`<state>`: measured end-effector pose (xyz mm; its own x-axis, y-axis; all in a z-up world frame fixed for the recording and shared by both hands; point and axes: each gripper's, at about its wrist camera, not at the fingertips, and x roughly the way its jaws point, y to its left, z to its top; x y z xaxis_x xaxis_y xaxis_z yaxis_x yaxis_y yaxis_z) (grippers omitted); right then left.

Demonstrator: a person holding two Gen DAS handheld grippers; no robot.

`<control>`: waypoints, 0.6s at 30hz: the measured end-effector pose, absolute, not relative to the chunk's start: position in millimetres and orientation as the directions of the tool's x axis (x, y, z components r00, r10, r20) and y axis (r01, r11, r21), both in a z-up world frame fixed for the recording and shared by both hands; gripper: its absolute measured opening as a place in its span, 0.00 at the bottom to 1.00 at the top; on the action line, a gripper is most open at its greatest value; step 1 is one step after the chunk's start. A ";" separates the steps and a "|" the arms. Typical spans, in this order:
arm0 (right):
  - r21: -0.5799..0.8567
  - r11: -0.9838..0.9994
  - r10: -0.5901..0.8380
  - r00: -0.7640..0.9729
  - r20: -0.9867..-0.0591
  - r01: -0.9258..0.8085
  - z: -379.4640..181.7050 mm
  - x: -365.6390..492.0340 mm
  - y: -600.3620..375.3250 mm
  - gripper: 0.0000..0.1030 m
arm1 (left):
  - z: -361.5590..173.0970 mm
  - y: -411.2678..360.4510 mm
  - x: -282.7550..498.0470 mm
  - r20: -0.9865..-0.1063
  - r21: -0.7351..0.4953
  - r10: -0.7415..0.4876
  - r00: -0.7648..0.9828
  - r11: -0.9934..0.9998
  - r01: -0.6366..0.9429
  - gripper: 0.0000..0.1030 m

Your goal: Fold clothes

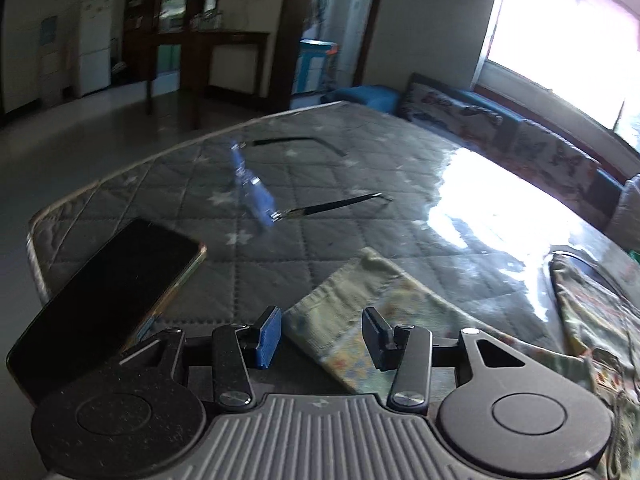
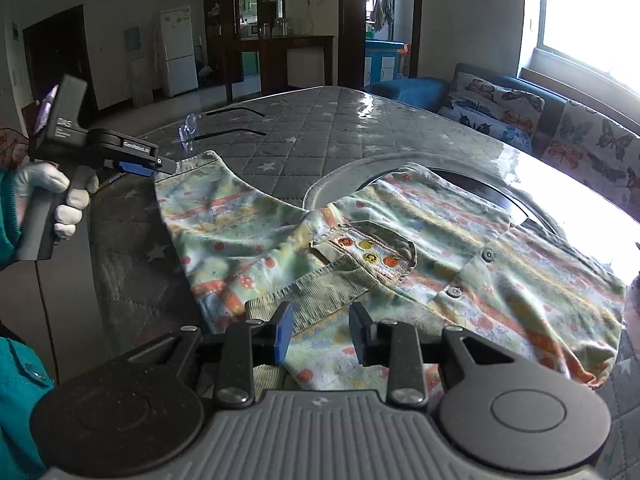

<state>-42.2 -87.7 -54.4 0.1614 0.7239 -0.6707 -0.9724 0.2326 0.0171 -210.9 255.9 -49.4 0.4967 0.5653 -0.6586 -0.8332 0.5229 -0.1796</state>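
Spread flat on the quilted table top (image 2: pixel 320 120): a small patterned shirt (image 2: pixel 400 248), collar and buttons up, one sleeve (image 1: pixel 352 312) stretched out to the side. Left gripper (image 1: pixel 322 336) held low over that sleeve's cuff, fingers spread, cloth between them but not pinched. Seen from the right wrist view, gripped pistol-style by a white-gloved hand (image 2: pixel 60 196), nose pointing level at the sleeve end. Right gripper (image 2: pixel 322 334) poised above the near hem, fingers parted, possibly brushing the fabric. Beyond, spectacles (image 2: pixel 208 128); beside the left gripper, a dark phone (image 1: pixel 108 292).
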 end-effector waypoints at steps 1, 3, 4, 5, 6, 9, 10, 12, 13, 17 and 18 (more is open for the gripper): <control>0.019 0.235 0.725 0.162 -0.669 -0.972 -54.2 -42.4 -88.2 0.30 | -50.6 257.3 -210.9 -0.660 -0.181 0.570 0.489 0.512 -0.840 0.46; 0.023 0.243 0.728 0.167 -0.665 -0.970 -53.3 -42.3 -90.8 0.30 | -50.8 257.7 -209.2 -0.659 -0.175 0.582 0.476 0.497 -0.850 0.45; 0.025 0.248 0.729 0.170 -0.663 -0.968 -52.8 -42.1 -92.2 0.30 | -50.9 257.7 -208.3 -0.659 -0.172 0.586 0.472 0.493 -0.853 0.44; 0.027 0.252 0.731 0.172 -0.661 -0.967 -52.3 -41.8 -93.7 0.30 | -50.9 257.6 -207.7 -0.659 -0.171 0.588 0.469 0.490 -0.855 0.38; 0.030 0.257 0.733 0.174 -0.658 -0.966 -51.7 -41.3 -95.2 0.30 | -51.2 257.5 -207.1 -0.658 -0.171 0.588 0.470 0.492 -0.854 0.24; 0.037 0.276 0.738 0.187 -0.648 -0.960 -50.2 -39.2 -101.1 0.30 | -52.0 257.1 -208.0 -0.654 -0.187 0.575 0.492 0.507 -0.842 0.13; 0.039 0.283 0.740 0.192 -0.645 -0.958 -49.8 -38.3 -103.3 0.30 | -51.0 257.0 -209.3 -0.652 -0.207 0.566 0.505 0.508 -0.836 0.10; 0.046 0.296 0.744 0.200 -0.638 -0.954 -48.8 -36.5 -107.7 0.30 | -44.0 253.9 -211.0 -0.635 -0.243 0.555 0.538 0.518 -0.820 0.09; 0.050 0.303 0.747 0.204 -0.633 -0.952 -48.1 -35.2 -110.1 0.30 | -38.7 250.3 -211.1 -0.621 -0.254 0.552 0.556 0.529 -0.810 0.09; 0.068 0.337 0.758 0.228 -0.611 -0.939 -44.4 -29.5 -122.2 0.30 | -6.6 226.5 -202.8 -0.553 -0.295 0.508 0.660 0.622 -0.726 0.08; 0.070 0.348 0.760 0.237 -0.605 -0.935 -43.5 -28.1 -125.6 0.30 | 2.9 218.1 -199.0 -0.531 -0.303 0.488 0.693 0.654 -0.693 0.08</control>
